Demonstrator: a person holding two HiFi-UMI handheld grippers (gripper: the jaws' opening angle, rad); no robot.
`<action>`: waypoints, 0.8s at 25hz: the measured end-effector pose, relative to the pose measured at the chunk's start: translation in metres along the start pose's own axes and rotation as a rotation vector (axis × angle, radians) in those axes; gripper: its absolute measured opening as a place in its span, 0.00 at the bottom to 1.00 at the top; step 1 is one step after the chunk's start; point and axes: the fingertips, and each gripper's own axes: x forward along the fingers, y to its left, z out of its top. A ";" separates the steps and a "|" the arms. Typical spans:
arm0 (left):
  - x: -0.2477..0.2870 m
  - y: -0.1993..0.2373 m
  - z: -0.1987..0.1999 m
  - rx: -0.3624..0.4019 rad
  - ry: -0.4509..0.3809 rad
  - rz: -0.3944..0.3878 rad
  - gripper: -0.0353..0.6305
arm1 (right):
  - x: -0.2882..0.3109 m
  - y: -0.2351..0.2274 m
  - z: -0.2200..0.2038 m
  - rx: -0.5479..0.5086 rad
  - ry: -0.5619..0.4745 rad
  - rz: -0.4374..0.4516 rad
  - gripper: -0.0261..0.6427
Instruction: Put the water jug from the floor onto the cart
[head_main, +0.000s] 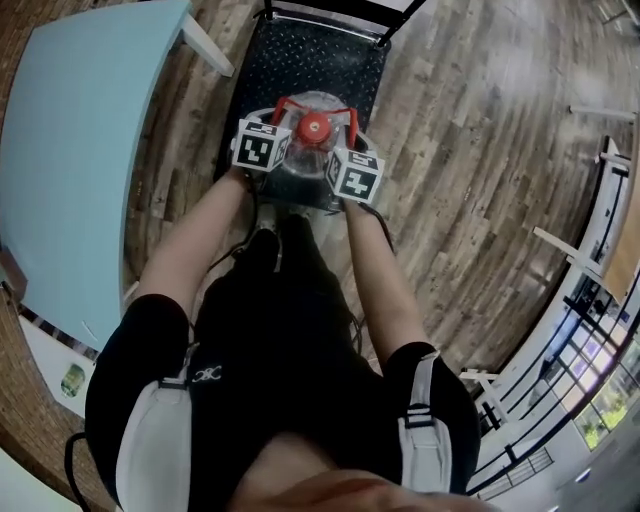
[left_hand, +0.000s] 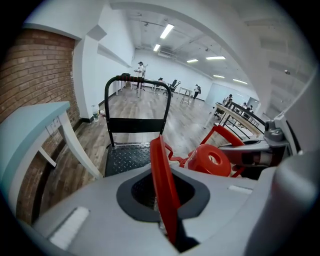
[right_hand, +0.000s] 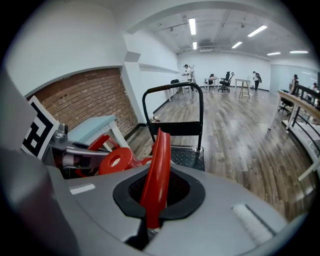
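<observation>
Wood floor (head_main: 480, 120), black cart deck (head_main: 300, 60): forearms angled downward, left gripper (left_hand: 170, 227) and right gripper (right_hand: 149, 220) clamping water jug (head_main: 300, 172) red handles (left_hand: 161, 170).

floor (head_main: 480, 150): grey-brown wood planks | wall (right_hand: 85, 95): brick, white above | table (head_main: 80, 150): lt blue, white legs | strip lights (right_hand: 192, 25): on | far back: office chair (right_hand: 227, 79) + desks (right_hand: 300, 105)

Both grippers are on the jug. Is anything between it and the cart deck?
Nothing visible. The water jug hangs clamped between the left gripper and the right gripper, and the cart deck just beyond it shows bare.
</observation>
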 end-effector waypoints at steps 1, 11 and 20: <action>0.005 0.002 0.002 -0.005 0.000 0.006 0.07 | 0.006 -0.002 0.003 -0.003 0.000 0.004 0.06; 0.057 0.019 0.004 0.022 0.016 0.023 0.08 | 0.056 -0.017 0.003 -0.072 -0.013 -0.029 0.06; 0.094 0.033 -0.016 -0.015 0.048 0.048 0.09 | 0.097 -0.026 -0.015 -0.057 0.026 -0.017 0.06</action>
